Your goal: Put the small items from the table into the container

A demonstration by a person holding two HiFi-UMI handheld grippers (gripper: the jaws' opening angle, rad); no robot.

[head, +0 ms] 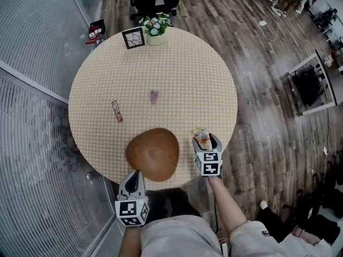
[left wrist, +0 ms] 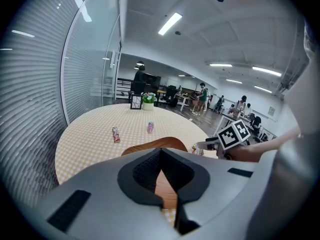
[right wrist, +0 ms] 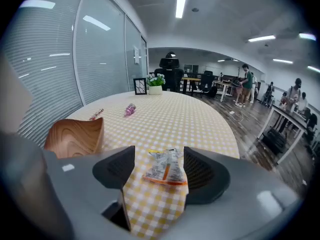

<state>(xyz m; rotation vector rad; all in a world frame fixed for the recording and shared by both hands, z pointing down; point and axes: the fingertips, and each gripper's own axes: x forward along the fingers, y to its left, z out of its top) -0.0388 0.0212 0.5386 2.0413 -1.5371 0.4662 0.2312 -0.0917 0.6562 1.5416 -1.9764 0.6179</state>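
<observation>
- My right gripper (right wrist: 159,160) stands with its jaws wide apart. A small crinkled packet (right wrist: 166,170) with an orange edge lies flat on the table between them, closer to the right-hand pad. Neither pad presses on it.
- My left gripper (left wrist: 161,174) has its jaws closed together with nothing between them. It points at the near rim of the wooden bowl (left wrist: 159,145).
- The head view looks straight down into the bowl (head: 153,153) and shows only bare wood grain inside. It sits at the near edge of the round checked table (head: 182,74), and the packet lies to its right, apart from it.
- The right gripper view catches only the bowl's outer wall and a slice of its hollow, low on the left.
- Further out on the table lie two more small items: a pink packet (head: 154,96) near the middle and a red patterned stick (head: 117,111) to its left, well apart from the bowl.
- At the far edge stand a flower pot (head: 155,30) and a small framed picture (head: 133,37), side by side.
- Only the left gripper view shows the right gripper's marker cube (left wrist: 233,134) from the side, and both gripper views show the office with people beyond the table. The head view shows the wooden floor instead.
</observation>
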